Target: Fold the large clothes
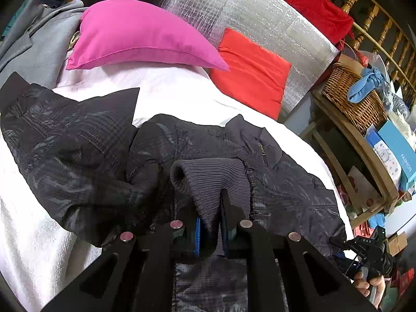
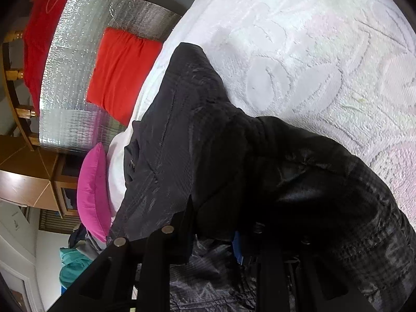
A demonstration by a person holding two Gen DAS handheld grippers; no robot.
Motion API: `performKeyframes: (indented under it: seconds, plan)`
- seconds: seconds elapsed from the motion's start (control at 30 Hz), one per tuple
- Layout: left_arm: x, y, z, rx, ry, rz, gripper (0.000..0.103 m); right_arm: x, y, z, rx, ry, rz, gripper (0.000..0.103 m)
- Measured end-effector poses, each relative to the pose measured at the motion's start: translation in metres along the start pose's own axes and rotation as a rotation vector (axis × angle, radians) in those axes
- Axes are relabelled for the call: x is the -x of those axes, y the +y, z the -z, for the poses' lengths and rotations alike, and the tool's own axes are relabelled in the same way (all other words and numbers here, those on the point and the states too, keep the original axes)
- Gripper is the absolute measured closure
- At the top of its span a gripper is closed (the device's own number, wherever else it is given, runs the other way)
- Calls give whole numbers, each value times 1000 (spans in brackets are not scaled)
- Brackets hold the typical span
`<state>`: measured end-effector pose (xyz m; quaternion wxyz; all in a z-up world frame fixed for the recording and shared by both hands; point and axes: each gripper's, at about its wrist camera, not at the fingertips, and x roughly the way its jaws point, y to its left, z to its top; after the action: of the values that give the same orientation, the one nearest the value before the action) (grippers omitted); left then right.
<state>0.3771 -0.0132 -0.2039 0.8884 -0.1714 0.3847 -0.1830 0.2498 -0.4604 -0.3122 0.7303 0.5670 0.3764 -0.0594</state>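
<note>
Folding is looking only partly done, judging by how the dark jacket (image 1: 78,150) is lying on the white bedspread (image 1: 182,96). In the left wrist view, one sleeve or panel on the left is spreading flat and wide across the bed, reaching toward the pink pillow (image 1: 135,36), while the middle of the garment is bunching into a rumpled heap and the right part, with its small zip pocket (image 1: 263,150), is lying open toward the bed's edge. No tidy rectangle is showing yet, so bringing the sides in, smoothing and doubling the body over all seem to be remaining.

Left tool (image 1: 211,223) is pinching the ribbed cuff (image 1: 210,176) of the jacket: its two fingers are standing almost pressed together, with a fold of the grey knit caught between the blue pads, and the cuff is rising out of the grip just above the rumpled middle. At the far right edge of that view, a hand (image 1: 369,283) is gripping the handle of the other tool beside the bed.

Right tool (image 2: 215,234) is sitting at the jacket's near edge, with dark cloth draping over and between its fingers. Its jaws are standing only slightly apart, but the black fabric is hiding the pads, so I cannot tell whether they are really clamping it. Beyond, the jacket is stretching up over the patterned bedspread toward the red cushion (image 2: 122,72).
</note>
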Motion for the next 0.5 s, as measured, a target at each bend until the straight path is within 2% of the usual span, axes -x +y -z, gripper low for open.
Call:
performKeyframes:
  seconds: [0.17,0.37,0.5]
  plan:
    - [2,2,0,3,-1,-3,90,1,-6,-3,-37,5,-34,73]
    - [-1,5,3,8,30,-36,90,3,7,0,44,-11,24,72]
    - [3,7,4,7,28,-36,90,3,8,0,35,4,13,72]
